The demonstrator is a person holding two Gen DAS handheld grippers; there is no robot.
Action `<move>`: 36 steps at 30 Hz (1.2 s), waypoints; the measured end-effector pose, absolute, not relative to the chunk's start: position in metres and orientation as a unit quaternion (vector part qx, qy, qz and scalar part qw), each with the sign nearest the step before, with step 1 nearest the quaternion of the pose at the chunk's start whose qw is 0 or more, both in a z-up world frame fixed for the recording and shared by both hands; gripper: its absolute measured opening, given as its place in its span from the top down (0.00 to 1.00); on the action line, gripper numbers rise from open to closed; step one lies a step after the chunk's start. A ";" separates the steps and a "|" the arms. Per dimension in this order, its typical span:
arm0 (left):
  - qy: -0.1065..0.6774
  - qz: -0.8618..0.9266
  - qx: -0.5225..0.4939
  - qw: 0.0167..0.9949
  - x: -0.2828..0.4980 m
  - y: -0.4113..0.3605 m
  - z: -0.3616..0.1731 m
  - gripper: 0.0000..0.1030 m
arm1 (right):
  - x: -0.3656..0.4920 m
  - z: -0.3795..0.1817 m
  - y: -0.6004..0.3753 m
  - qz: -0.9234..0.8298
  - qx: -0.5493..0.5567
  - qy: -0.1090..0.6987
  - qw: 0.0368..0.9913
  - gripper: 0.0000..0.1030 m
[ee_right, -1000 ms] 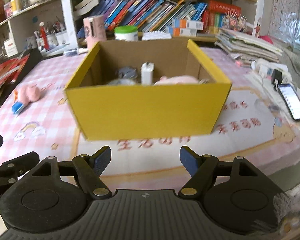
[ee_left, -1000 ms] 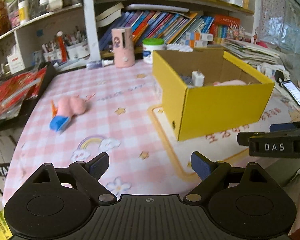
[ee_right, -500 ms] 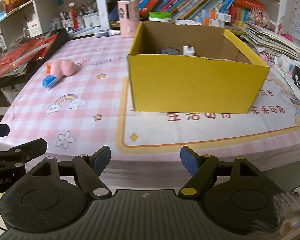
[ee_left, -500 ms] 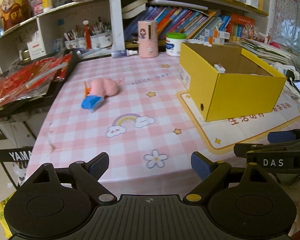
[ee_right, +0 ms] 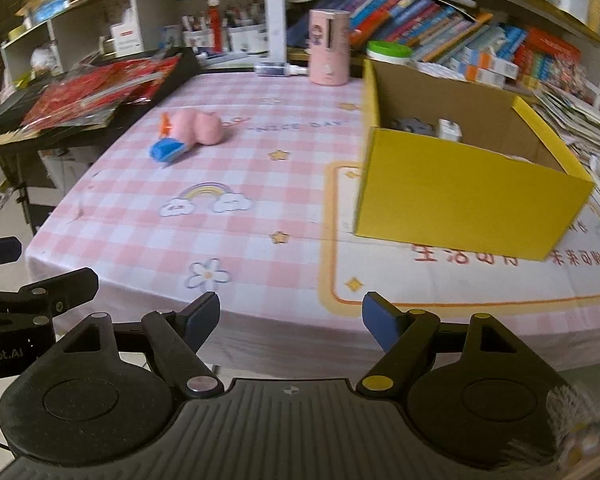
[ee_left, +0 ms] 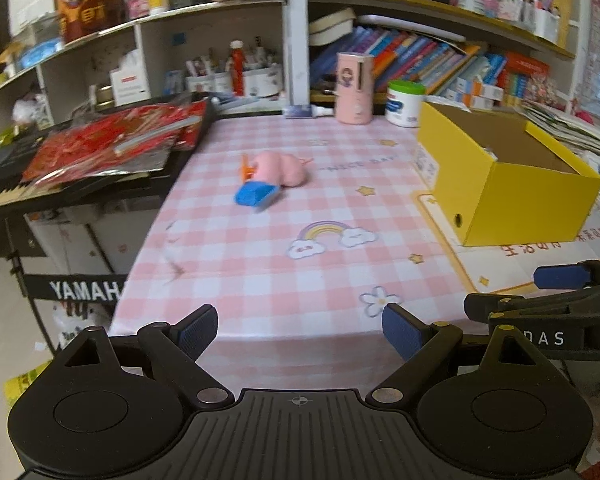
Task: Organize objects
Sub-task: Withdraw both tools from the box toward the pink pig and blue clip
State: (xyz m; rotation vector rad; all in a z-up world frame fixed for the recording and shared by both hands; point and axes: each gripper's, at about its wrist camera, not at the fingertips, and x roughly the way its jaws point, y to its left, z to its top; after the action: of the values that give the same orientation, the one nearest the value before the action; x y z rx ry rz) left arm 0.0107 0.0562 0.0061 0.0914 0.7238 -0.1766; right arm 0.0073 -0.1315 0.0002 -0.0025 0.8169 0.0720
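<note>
A pink plush toy (ee_left: 285, 167) with a blue object (ee_left: 255, 196) against it lies on the pink checked tablecloth, left of the open yellow box (ee_left: 512, 200). Both show in the right wrist view: the toy (ee_right: 198, 126), the blue object (ee_right: 166, 150), the box (ee_right: 460, 200). The box holds a white charger (ee_right: 449, 129) and a grey item (ee_right: 412, 125). My left gripper (ee_left: 300, 330) is open and empty off the table's near edge. My right gripper (ee_right: 290, 320) is open and empty beside it, also off the near edge.
A pink cylinder (ee_left: 354, 88) and a white jar with a green lid (ee_left: 404, 102) stand at the table's back. A Yamaha keyboard under red packets (ee_left: 108, 144) is at the left. Bookshelves lie behind. Stacked papers (ee_right: 580, 120) sit right of the box.
Both grippers have pulled back and away from the yellow box, past the near table edge, and turned left. The pink toy and blue object now sit nearer the centre of view.
</note>
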 end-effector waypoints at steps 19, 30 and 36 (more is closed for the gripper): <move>0.354 -0.059 0.028 0.933 0.004 0.096 0.006 0.11 | 0.009 0.002 -0.080 0.073 -0.026 0.394 0.916 0.25; 0.360 -0.051 0.030 0.931 0.033 0.095 0.001 0.11 | 0.043 -0.003 -0.079 0.083 -0.028 0.400 0.912 0.24; 0.360 -0.049 0.022 0.931 0.062 0.092 -0.001 0.11 | 0.077 -0.003 -0.079 0.090 -0.034 0.399 0.912 0.24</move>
State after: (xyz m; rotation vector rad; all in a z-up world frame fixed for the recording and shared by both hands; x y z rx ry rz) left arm 0.0617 0.0922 -0.0008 0.0451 0.7371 -0.1006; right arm 0.0774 -0.0789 -0.0034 -0.0707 0.8229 0.1860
